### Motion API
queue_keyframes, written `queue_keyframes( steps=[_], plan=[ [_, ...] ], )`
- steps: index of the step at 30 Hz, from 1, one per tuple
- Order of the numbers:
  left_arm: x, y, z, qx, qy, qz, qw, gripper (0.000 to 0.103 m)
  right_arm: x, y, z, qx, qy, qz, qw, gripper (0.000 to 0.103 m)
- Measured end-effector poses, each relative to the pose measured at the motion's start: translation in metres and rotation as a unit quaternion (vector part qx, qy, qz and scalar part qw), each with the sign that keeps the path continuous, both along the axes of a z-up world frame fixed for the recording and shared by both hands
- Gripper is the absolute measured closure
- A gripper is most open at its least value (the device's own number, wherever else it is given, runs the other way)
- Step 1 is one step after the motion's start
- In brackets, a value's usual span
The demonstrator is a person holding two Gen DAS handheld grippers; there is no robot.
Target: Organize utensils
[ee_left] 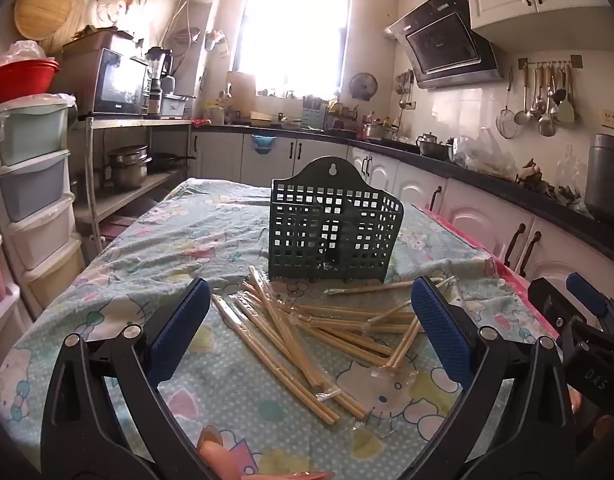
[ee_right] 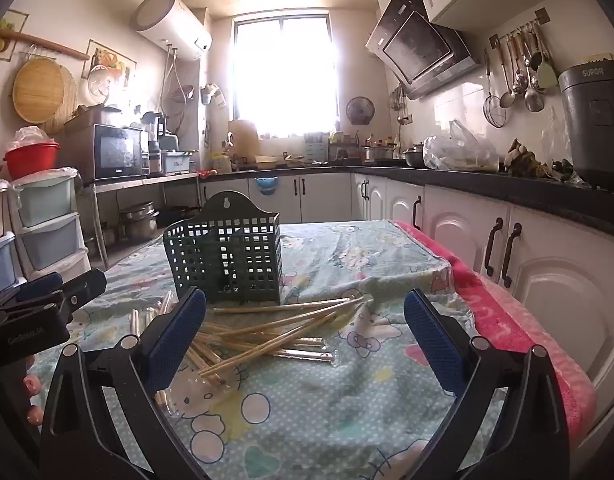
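A dark green mesh utensil holder [ee_left: 333, 228] stands upright on the patterned tablecloth [ee_left: 211, 232]. In front of it lies a loose pile of wooden chopsticks [ee_left: 307, 332], some in clear plastic wrappers. My left gripper [ee_left: 311, 304] hovers over the pile, open, nothing between its blue pads. In the right wrist view the holder [ee_right: 227, 258] sits left of centre and the chopsticks [ee_right: 267, 336] spread below it. My right gripper [ee_right: 305, 312] is open and empty, just right of the pile. Each gripper shows at the edge of the other's view.
The table's right edge carries a pink cloth [ee_right: 507, 320] next to white cabinets [ee_right: 547, 280] under a dark counter. Plastic drawers [ee_left: 31, 184] stand at the left. A metal shelf with pots [ee_left: 127, 164] and a microwave lies beyond the table.
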State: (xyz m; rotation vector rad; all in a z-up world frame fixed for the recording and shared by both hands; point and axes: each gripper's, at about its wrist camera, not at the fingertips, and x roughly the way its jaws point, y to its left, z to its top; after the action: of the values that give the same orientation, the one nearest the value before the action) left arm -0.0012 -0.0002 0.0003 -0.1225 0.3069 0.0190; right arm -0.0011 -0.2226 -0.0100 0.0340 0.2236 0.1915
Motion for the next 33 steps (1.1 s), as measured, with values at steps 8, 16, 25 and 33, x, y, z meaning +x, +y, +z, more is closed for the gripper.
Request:
queue_keyframes(
  steps=[8, 16, 25, 33],
  plan=[
    [-0.0013, 0.0, 0.0006, -0.003, 0.01, -0.003, 0.9999, 0.01, -0.0008, 0.0007, 0.0007, -0.001, -0.002, 0.0, 1.0, 0.006],
    [0.0015, -0.0002, -0.0011, -0.004, 0.013, 0.0, 0.9999, 0.01, -0.002, 0.0016, 0.0017, 0.0, -0.001, 0.001, 1.0, 0.006],
    [0.0031, 0.0004, -0.0049, -0.004, 0.014, 0.001, 0.9999, 0.01, -0.0017, 0.0028, 0.004, -0.002, -0.001, 0.005, 1.0, 0.006],
    [0.003, 0.0007, -0.0051, -0.004, 0.015, 0.001, 0.9999, 0.01, -0.0024, 0.001, 0.0003, 0.002, -0.003, 0.002, 1.0, 0.006]
  ],
)
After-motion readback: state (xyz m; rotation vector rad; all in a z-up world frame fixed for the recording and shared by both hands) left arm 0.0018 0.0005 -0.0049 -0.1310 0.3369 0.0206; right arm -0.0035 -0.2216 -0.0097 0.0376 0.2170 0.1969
